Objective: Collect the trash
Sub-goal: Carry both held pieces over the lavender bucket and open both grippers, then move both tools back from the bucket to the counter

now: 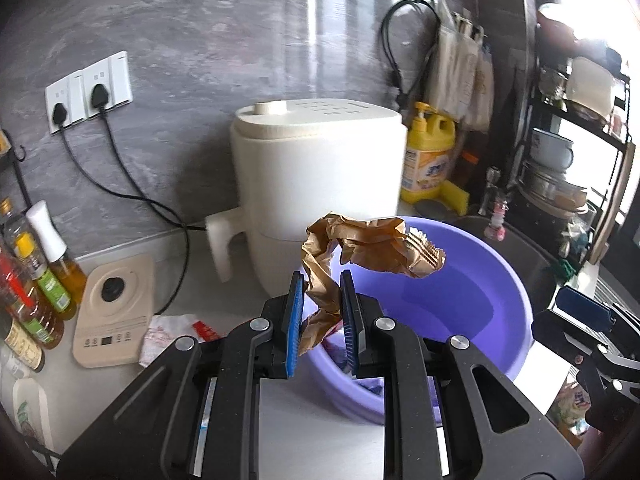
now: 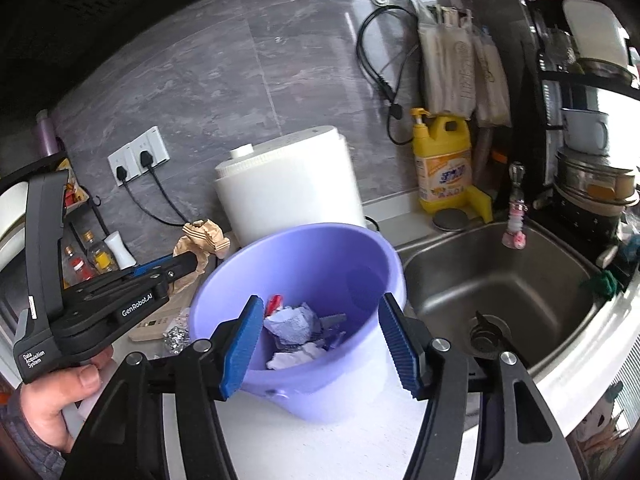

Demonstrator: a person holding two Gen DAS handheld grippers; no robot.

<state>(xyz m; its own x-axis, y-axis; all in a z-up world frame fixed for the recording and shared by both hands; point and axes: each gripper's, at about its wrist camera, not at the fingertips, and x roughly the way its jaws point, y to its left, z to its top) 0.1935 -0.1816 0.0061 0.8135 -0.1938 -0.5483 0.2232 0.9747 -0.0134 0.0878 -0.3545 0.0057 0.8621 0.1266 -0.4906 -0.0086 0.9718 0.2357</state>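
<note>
One hand-held gripper (image 1: 320, 320) pinches brown paper (image 1: 360, 244) over purple basin (image 1: 516, 300).

tongs (image 2: 320, 344): black frames, blue ribbed pads, silver screws | white "GenRobot.AI" lettering | sleeve (image 2: 24, 440): grey

Bright daylight from the right, glare on the wall tiles (image 1: 320, 40), fisheye-bent edges, perhaps slight blur

My left claw (image 1: 320, 316) is black with ribbed blue pads, and the crumpled paper (image 1: 360, 248) between them is brown. The basin (image 2: 316, 256) near me is lilac. Far behind stand a cream-white cooker (image 1: 316, 160), a yellow detergent jug (image 2: 442, 160) and a grey marbled wall (image 1: 180, 32).
</note>
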